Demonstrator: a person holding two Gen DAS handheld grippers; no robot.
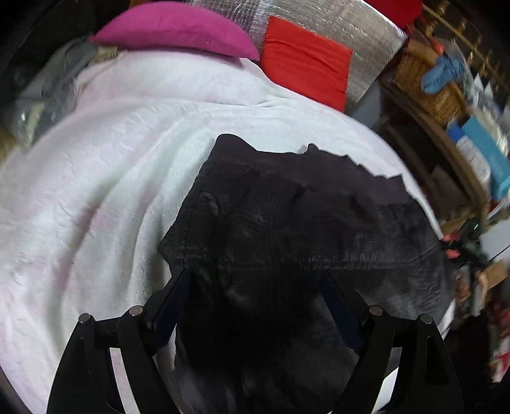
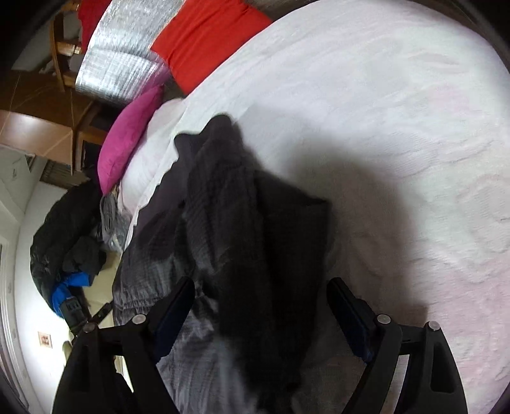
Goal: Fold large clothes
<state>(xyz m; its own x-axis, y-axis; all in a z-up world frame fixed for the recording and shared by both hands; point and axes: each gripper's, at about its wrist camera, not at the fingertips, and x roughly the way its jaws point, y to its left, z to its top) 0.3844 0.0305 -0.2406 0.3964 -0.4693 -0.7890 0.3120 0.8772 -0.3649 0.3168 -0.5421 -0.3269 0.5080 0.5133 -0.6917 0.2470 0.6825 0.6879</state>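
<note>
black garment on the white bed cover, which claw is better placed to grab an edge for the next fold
Left, probably. The open left claw sits at the hemmed edge of the black textured garment; the open right claw straddles bunched cloth.

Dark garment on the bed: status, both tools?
Left tool open, right tool open, neither gripping. Dark garment partly folded on white bedspread. Pink pillow well clear; nothing in the way.

Dark garment [image 1: 302, 216]: matt ribbed knit cloth. White bed cover [image 1: 95, 191]: soft, fuzzy, wrinkled. Magenta pillow [image 1: 178, 32]: matt cloth. Silver sheet [image 2: 124, 60]: shiny, crinkled foil. Basket [image 1: 427, 86]: woven wicker.
</note>
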